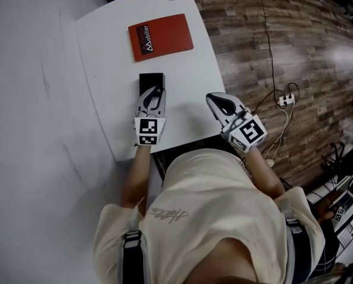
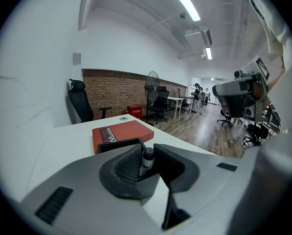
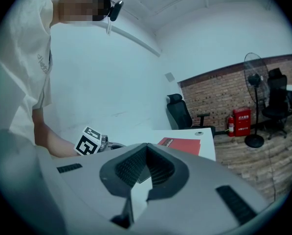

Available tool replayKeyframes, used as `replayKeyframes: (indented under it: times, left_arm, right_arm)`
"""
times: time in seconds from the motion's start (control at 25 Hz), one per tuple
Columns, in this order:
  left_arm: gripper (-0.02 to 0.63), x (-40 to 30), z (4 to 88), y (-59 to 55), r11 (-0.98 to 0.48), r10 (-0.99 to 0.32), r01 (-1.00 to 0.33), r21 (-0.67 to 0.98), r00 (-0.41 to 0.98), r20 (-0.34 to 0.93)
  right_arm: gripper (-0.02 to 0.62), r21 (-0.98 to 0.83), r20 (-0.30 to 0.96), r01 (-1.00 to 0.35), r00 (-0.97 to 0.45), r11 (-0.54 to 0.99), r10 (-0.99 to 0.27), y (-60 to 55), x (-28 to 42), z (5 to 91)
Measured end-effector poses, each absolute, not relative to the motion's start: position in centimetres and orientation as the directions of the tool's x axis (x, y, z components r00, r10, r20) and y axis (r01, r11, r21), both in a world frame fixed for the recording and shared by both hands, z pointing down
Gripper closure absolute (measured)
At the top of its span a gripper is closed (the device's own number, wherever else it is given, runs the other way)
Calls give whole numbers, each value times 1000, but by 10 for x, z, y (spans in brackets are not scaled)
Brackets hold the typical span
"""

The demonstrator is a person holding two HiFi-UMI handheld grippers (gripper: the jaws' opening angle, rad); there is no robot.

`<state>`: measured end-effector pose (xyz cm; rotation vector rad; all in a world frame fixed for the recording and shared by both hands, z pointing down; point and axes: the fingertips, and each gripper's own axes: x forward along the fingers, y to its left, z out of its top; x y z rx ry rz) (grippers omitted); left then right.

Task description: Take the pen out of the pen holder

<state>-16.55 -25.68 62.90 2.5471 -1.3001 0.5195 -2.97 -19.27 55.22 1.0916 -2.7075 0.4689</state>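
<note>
My left gripper [image 1: 152, 93] sits on the white table [image 1: 108, 64], its tips at the near edge of the black holder [image 1: 151, 78]. In its own view the jaws are drawn narrow on the pen [image 2: 147, 157], which stands upright between the ribbed pads with its capped top showing above them. The holder's rim [image 2: 117, 144] shows just behind the jaws. I cannot tell whether the pen's lower end is still inside it, as the jaws cover that part.

My right gripper [image 1: 215, 100] hangs over the table's right edge, well apart from the holder. Its jaws are closed tip to tip with nothing between them.

A red book [image 1: 161, 36] lies flat on the far side of the table, beyond the holder and not touching it.
</note>
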Motion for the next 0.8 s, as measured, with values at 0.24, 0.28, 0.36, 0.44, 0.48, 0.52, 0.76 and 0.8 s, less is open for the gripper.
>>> replayKeyframes:
  times: [0.24, 0.28, 0.36, 0.44, 0.48, 0.52, 0.76, 0.8]
  left_arm:
    - [515, -169, 622, -256, -558, -753, -830, 29, 520, 404]
    - [515, -169, 620, -256, -557, -756, -830, 24, 518, 401]
    - [515, -169, 616, -255, -555, -760, -832, 16, 515, 396]
    - [515, -170, 613, -255, -554, -764, -833, 8, 512, 393]
    - [515, -170, 611, -255, -552, -766, -834, 4, 509, 392]
    - [515, -170, 609, -255, -550, -768, -835, 0, 506, 391]
    - [515, -173, 593, -255, -533, -790, -846, -21, 489, 370]
    - [515, -173, 590, -255, -530, -793, -848, -23, 486, 367]
  right_arm:
    - [589, -218, 284, -695, -717, 685, -637, -194, -26, 551]
    - [589, -218, 282, -696, -716, 684, -639, -194, -24, 551]
    - [589, -218, 281, -697, -715, 683, -640, -193, -22, 551]
    - [589, -221, 280, -697, -715, 682, -640, -193, -21, 551]
    - [589, -222, 278, -697, -715, 682, -641, -193, -21, 550]
    - [589, -223, 274, -697, -716, 682, -642, -193, -20, 549]
    - [589, -219, 260, -687, -725, 693, -637, -192, -17, 545]
    - [589, -217, 257, -686, -726, 694, -638, -192, -16, 544]
